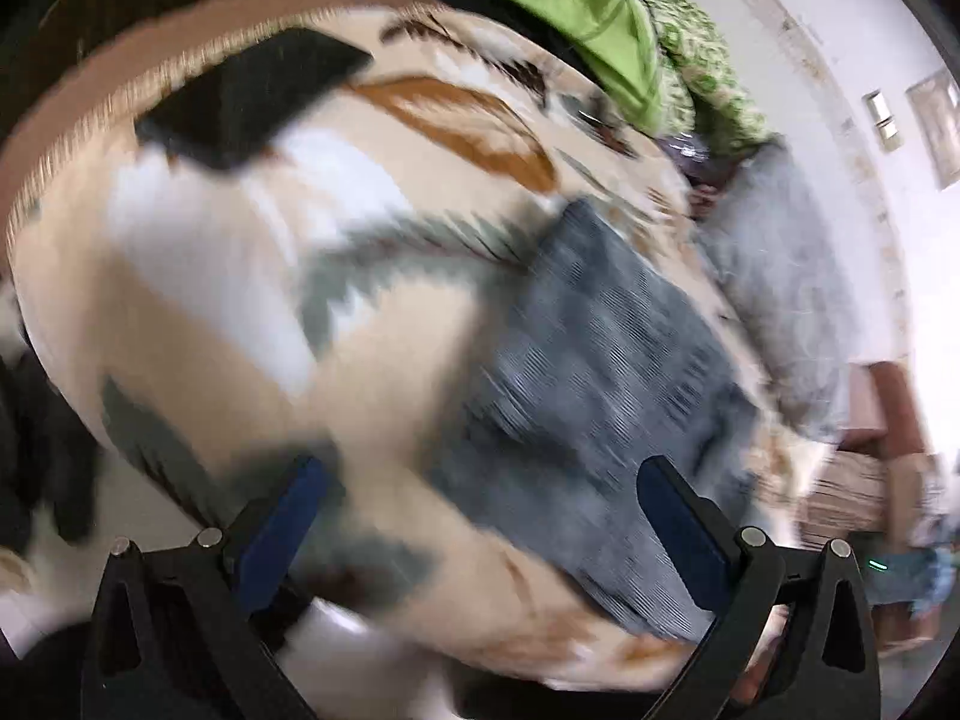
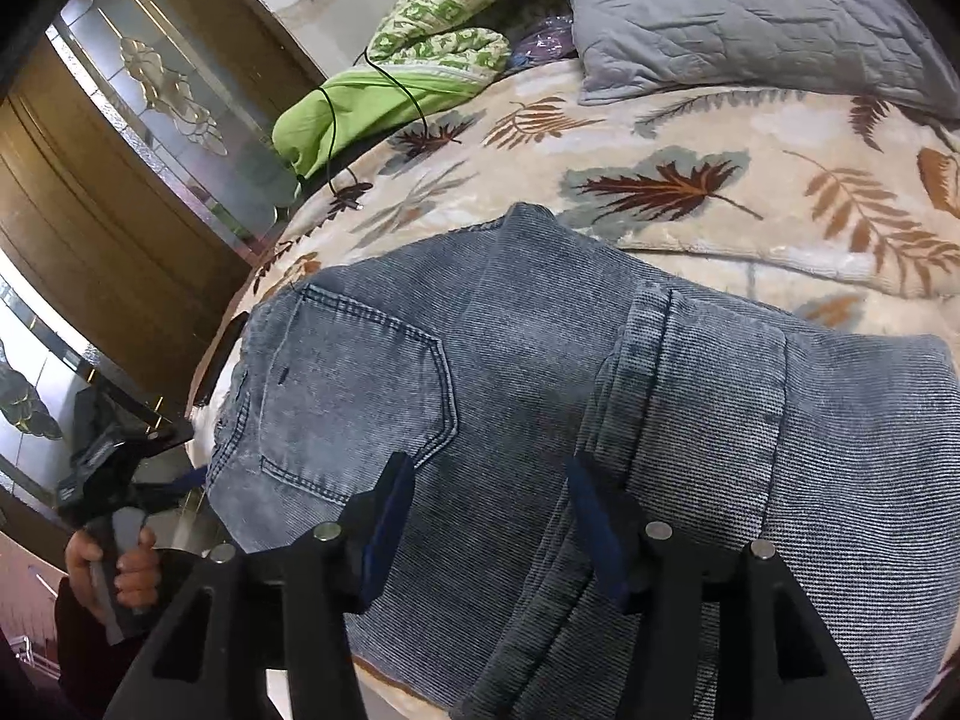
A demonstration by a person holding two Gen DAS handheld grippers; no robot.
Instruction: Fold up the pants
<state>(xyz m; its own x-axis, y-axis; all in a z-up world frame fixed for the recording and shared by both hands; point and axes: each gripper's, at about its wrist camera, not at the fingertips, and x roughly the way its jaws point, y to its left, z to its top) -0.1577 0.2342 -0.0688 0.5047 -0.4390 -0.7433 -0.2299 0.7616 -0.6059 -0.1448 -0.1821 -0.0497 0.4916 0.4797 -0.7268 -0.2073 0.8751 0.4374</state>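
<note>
Grey-blue jeans (image 2: 540, 396) lie folded on a leaf-patterned blanket (image 2: 690, 138) on the bed, back pocket up. My right gripper (image 2: 489, 474) is open just above them, its blue pads either side of the folded fabric, holding nothing. In the blurred left wrist view the jeans (image 1: 600, 384) lie ahead and to the right. My left gripper (image 1: 480, 480) is open and empty, above the blanket (image 1: 240, 276) at the jeans' edge. The left gripper also shows at the left of the right wrist view (image 2: 180, 480), held in a hand off the bed's side.
A grey quilted pillow (image 2: 750, 12), a green patterned cloth (image 2: 456, 18) and a lime-green garment (image 2: 360, 108) with a black cable lie at the far end. A flat black object (image 1: 252, 96) rests on the blanket. A wooden and glass door (image 2: 120, 150) stands left.
</note>
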